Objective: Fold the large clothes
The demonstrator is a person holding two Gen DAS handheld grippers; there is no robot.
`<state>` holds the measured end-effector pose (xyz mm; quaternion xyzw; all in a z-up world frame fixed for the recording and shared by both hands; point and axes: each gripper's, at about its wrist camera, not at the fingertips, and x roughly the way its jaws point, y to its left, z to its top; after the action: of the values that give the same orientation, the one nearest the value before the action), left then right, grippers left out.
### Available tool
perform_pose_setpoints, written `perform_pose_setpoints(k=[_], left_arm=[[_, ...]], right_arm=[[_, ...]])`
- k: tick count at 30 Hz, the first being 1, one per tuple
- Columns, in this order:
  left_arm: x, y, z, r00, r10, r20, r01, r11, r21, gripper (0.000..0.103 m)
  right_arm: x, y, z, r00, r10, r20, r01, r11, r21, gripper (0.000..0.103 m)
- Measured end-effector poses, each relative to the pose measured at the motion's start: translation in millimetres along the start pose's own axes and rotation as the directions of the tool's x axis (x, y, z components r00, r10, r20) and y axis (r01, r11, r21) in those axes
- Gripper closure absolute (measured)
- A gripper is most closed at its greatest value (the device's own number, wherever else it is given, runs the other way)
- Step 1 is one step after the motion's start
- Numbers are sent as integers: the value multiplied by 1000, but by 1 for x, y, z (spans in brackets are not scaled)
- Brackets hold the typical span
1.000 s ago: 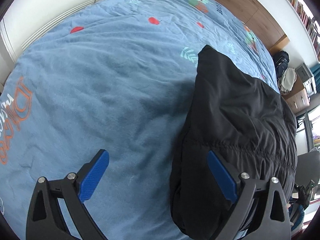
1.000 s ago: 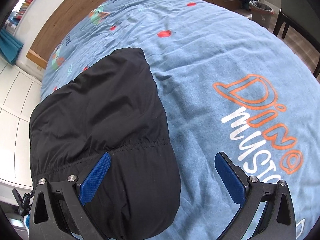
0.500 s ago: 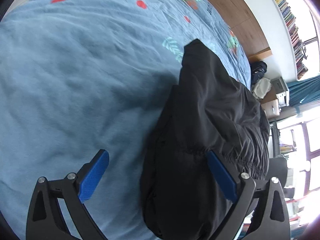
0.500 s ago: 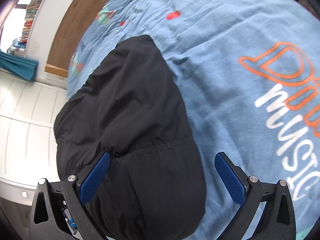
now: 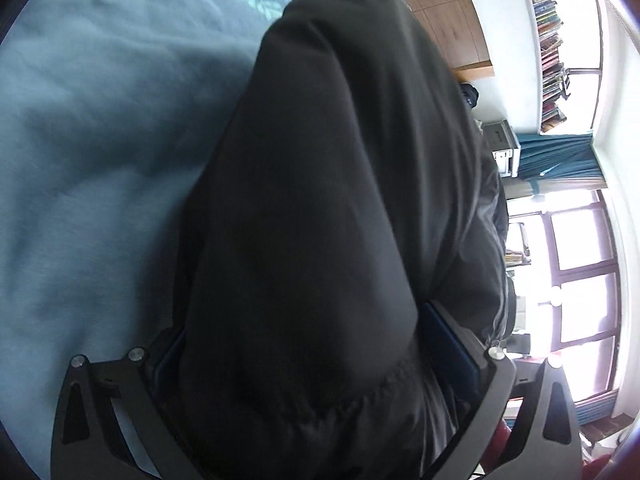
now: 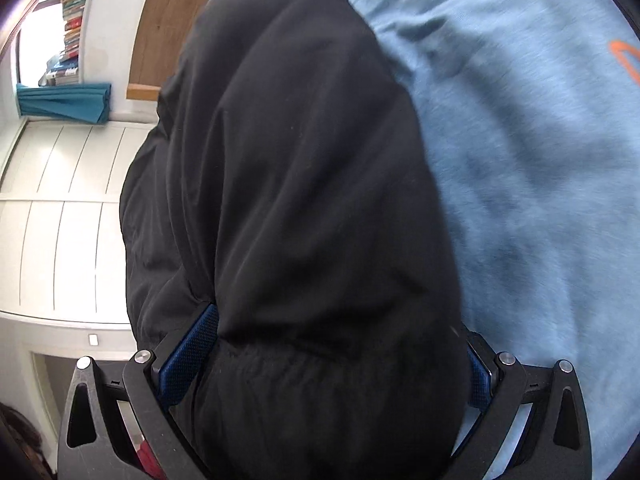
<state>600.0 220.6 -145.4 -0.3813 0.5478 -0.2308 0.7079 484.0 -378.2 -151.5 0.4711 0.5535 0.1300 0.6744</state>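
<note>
A black padded jacket (image 5: 328, 208) lies on a bed under a blue bedspread (image 5: 92, 152), and its near end fills the space between the fingers of both tools. In the left wrist view the left gripper (image 5: 320, 356) has its jaws set wide, one blue pad on each side of the thick fabric, which bulges between and over them. The pads look to be touching the cloth, but whether they are pressing it I cannot tell. The right gripper (image 6: 328, 360) shows the same picture: jaws wide apart, the jacket's gathered hem packed between the two blue pads, with no gap visible on either side.

The wide stance makes sense for a garment this bulky: a puffy hem will not fit a narrow opening, so each tool straddles a full thickness of it. Having both tools at the same near end, side by side, suggests the plan is to take the hem at two places and carry it over toward the far end, which points at the bed's wooden headboard (image 6: 176, 20). The jacket already looks doubled lengthwise into a narrow strip, so I judge the task to be partway along, with a crosswise fold to come.

The slick shell may slip if only the outer layer is caught.
</note>
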Motion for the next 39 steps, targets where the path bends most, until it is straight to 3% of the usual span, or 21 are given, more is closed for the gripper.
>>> perform_pose_setpoints(k=[4,7,20,23,25,27,31,36,39], left_arm=[[12,8,-1,1000,-17,-7,17,1000,-10,0],[26,6,-3,1000,9,-6,-9,1000,0,0],[43,-5,-14,999,-33,28,33,999,-30,3],[45,-11,-19,999,-31,43,33,999,-34,17],[44,-16,-23,997,-44,56,46,998,-35,39],[44,-22,-25,996,-59,69,61,997,-36,53],[41,-39,-32,994,-55,97,58,998,-30,73],[18,-68,-49,984,-103,148,107,994,-17,83],[1,-94,-60,975,-155,159,153,988,26,85]], right_arm=[[16,4,5,999,29,-34,-30,999,-40,1],[23,2,9,999,28,-42,-30,998,-52,1],[29,11,-1,998,57,20,-55,995,-87,0],[30,14,-1,998,49,28,-47,995,-87,6],[30,19,-3,998,44,35,-41,995,-89,16],[32,25,-4,998,44,35,-40,995,-88,28],[30,37,-4,999,37,40,-33,995,-97,48],[19,64,-23,998,14,64,-6,992,-124,68],[6,87,-33,996,40,75,-27,986,-162,72]])
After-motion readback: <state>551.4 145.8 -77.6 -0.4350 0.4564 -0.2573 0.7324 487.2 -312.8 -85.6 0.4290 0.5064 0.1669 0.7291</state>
